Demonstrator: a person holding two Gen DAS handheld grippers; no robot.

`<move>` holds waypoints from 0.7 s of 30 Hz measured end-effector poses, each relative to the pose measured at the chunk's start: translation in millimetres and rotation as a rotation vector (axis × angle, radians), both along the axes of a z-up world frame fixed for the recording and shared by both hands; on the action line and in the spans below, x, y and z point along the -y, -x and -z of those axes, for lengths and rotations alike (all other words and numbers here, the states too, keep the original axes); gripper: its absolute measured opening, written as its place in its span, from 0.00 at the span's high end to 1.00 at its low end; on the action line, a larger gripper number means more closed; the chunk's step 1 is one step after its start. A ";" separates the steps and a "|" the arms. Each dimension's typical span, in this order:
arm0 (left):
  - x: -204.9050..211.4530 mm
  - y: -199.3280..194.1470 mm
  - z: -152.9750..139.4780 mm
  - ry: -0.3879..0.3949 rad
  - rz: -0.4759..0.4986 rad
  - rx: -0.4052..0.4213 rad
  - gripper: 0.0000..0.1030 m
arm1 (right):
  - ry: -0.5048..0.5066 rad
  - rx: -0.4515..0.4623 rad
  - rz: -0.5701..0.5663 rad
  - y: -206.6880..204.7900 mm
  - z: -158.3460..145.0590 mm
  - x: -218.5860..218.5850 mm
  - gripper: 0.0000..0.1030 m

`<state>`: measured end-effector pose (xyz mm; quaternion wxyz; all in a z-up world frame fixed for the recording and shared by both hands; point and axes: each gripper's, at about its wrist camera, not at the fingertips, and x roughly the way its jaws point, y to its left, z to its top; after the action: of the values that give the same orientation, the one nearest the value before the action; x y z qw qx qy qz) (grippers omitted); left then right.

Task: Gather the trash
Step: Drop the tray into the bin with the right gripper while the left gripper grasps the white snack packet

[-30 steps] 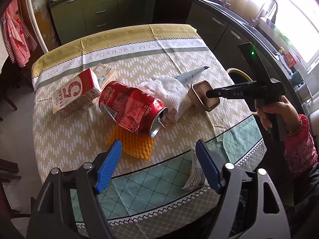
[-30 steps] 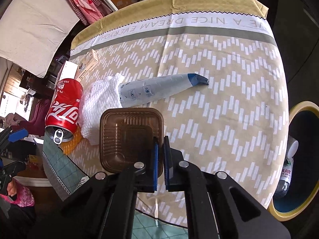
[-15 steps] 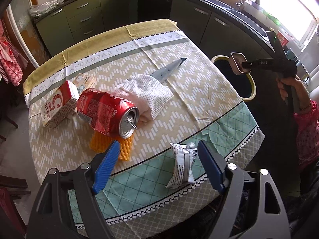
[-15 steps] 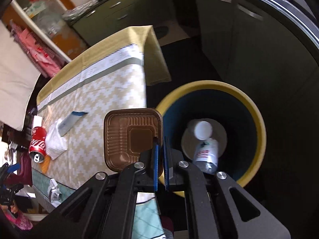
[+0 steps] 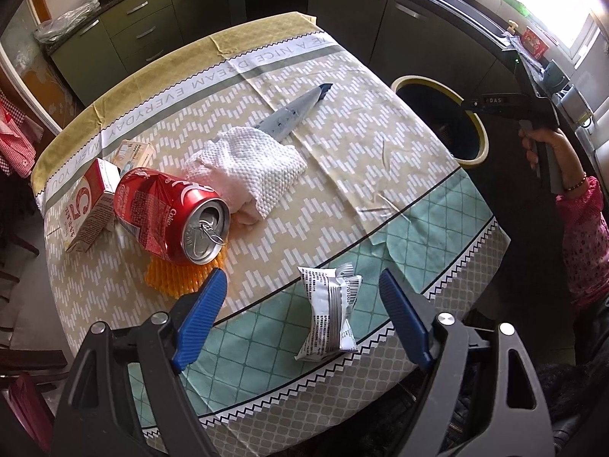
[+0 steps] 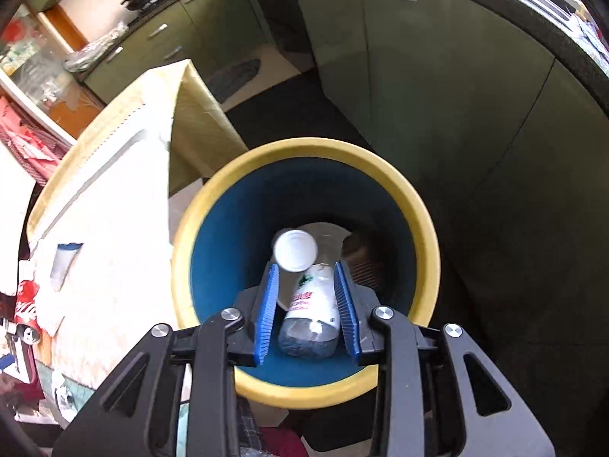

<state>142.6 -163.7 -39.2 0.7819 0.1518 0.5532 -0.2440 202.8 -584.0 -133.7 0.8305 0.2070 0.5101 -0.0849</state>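
My right gripper (image 6: 306, 272) is open and empty, right above the yellow-rimmed blue bin (image 6: 422, 236). A plastic bottle (image 6: 310, 297) lies in the bin, and a brown tray (image 6: 361, 255) shows dimly beside it. My left gripper (image 5: 302, 285) is open over the table's near edge, with a crumpled silver wrapper (image 5: 329, 306) between its fingers' line. A red cola can (image 5: 171, 215) lies on an orange net (image 5: 171, 274). A white paper towel (image 5: 247, 163), a grey tube (image 5: 293, 114) and a red-white carton (image 5: 89, 205) lie on the table. The bin (image 5: 475, 129) stands right of the table.
The table (image 5: 342, 87) has a patterned cloth. A small beige box (image 5: 133, 152) lies behind the carton. Green kitchen cabinets (image 5: 380, 19) line the back and right. A person's hand holds the right gripper's handle (image 5: 544, 152) beside the bin.
My right gripper carried the brown tray from the table to over the bin and opened; the tray now lies in the bin. My left gripper drew back toward the silver wrapper.
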 end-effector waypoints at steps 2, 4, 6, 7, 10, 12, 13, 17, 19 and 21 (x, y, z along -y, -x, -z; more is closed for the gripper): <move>1.9 0.3 6.2 -0.009 0.000 -0.012 0.21 | 0.000 0.035 -0.032 8.1 -7.5 -15.6 0.63; 5.2 0.6 15.3 -0.026 0.005 -0.031 0.20 | -0.008 0.061 -0.067 16.2 -11.9 -29.0 0.63; 9.1 1.3 26.1 -0.049 0.013 -0.052 0.20 | -0.022 0.079 -0.100 22.5 -13.6 -41.5 0.63; 11.1 1.9 31.6 -0.062 0.018 -0.063 0.20 | -0.023 0.082 -0.116 24.7 -13.9 -48.4 0.63; 16.7 3.1 46.0 -0.093 0.034 -0.088 0.20 | -0.026 0.088 -0.153 28.0 -14.8 -61.6 0.63; 19.5 3.3 55.9 -0.114 0.042 -0.106 0.20 | -0.032 0.090 -0.164 27.4 -13.8 -67.0 0.61; 20.6 3.6 61.7 -0.124 0.045 -0.121 0.20 | -0.034 0.091 -0.167 27.5 -13.4 -68.6 0.60; 23.6 6.7 79.0 -0.140 0.052 -0.174 0.21 | -0.040 0.092 -0.178 29.4 -13.0 -76.4 0.57; 25.5 8.6 81.9 -0.146 0.056 -0.176 0.23 | -0.042 0.095 -0.181 31.0 -13.6 -78.8 0.57; 27.4 10.5 82.6 -0.154 0.060 -0.166 0.27 | -0.049 0.097 -0.179 32.2 -12.3 -78.4 0.55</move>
<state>132.1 -191.1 -121.8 0.7116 0.2072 0.6285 -0.2360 170.6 -505.6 -121.4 0.8532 0.1848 0.4876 0.0125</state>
